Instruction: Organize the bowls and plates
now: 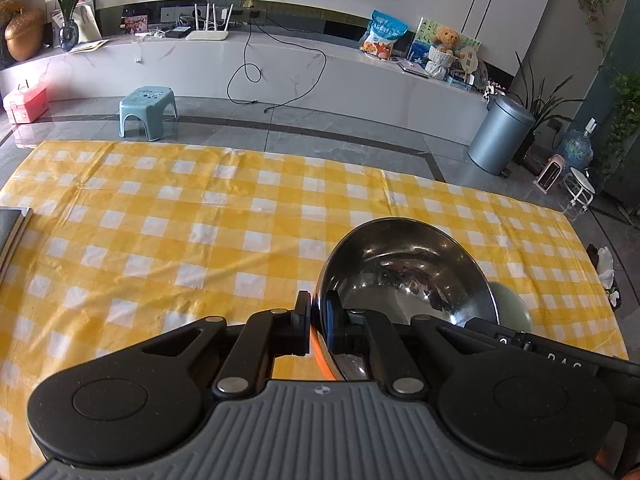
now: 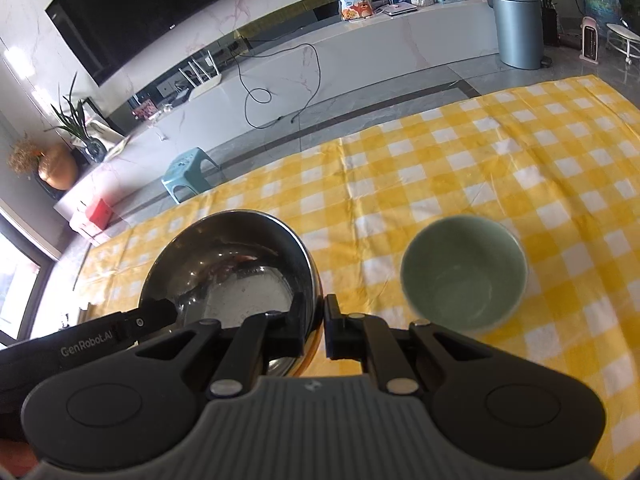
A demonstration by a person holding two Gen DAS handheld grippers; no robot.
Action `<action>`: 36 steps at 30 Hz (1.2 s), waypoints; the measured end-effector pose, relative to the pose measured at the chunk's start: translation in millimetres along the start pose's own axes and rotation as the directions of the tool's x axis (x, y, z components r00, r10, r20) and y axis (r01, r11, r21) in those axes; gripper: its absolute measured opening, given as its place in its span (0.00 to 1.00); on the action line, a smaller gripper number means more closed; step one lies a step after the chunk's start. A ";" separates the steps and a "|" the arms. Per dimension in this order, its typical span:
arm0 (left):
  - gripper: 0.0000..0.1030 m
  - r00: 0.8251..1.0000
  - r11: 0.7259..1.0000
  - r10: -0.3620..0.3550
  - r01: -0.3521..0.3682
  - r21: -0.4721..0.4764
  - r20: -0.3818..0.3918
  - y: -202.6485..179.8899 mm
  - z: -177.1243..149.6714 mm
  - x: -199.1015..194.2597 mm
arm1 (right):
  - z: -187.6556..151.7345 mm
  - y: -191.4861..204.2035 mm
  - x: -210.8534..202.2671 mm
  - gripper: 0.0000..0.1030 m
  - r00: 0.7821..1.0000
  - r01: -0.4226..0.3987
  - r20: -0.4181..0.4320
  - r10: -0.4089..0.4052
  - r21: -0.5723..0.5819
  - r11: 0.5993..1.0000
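A: left wrist view: left gripper (image 1: 317, 322) has its jaws clamped on the steel bowl (image 1: 404, 276) rim, held above the table (image 1: 160, 240).

B: right wrist: right gripper (image 2: 322, 330) pinches the opposite rim. Green bowl (image 2: 464, 272) sits alone just beside, so nothing looks stacked yet.

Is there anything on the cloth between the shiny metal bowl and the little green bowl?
No. Between the metal bowl and green bowl, the right wrist view shows only bare yellow checked cloth.

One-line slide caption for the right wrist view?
Right gripper and left gripper clamp the steel bowl's rim; green bowl sits alongside on checked cloth.
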State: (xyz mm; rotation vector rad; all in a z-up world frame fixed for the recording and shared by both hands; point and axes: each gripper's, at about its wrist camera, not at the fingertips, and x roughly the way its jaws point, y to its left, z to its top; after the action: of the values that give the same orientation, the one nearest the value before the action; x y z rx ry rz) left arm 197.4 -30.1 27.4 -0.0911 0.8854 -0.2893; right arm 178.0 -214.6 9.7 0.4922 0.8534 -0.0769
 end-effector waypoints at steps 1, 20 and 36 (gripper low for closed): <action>0.07 1.000 1.000 -0.003 0.003 -0.004 0.004 0.5 -3.0 -7.1 | -4.6 2.0 -8.2 0.06 1.000 -0.009 0.005 0.009 0.005 1.000; 0.09 0.997 0.990 -0.069 0.071 -0.120 0.024 12.3 -82.0 -87.2 | -86.4 -6.1 -111.5 0.06 0.996 -0.062 0.071 0.055 0.100 0.993; 0.09 0.996 0.987 -0.076 0.069 -0.144 -0.038 17.2 -128.0 -84.1 | -122.9 -15.5 -113.1 0.07 0.999 -0.002 0.043 -0.002 0.096 0.995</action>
State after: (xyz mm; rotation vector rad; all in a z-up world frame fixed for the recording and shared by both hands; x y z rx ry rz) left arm 51.7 15.6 6.2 -0.2504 0.9470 -0.2969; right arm 12.7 -188.0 19.4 0.5789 0.8105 -0.1286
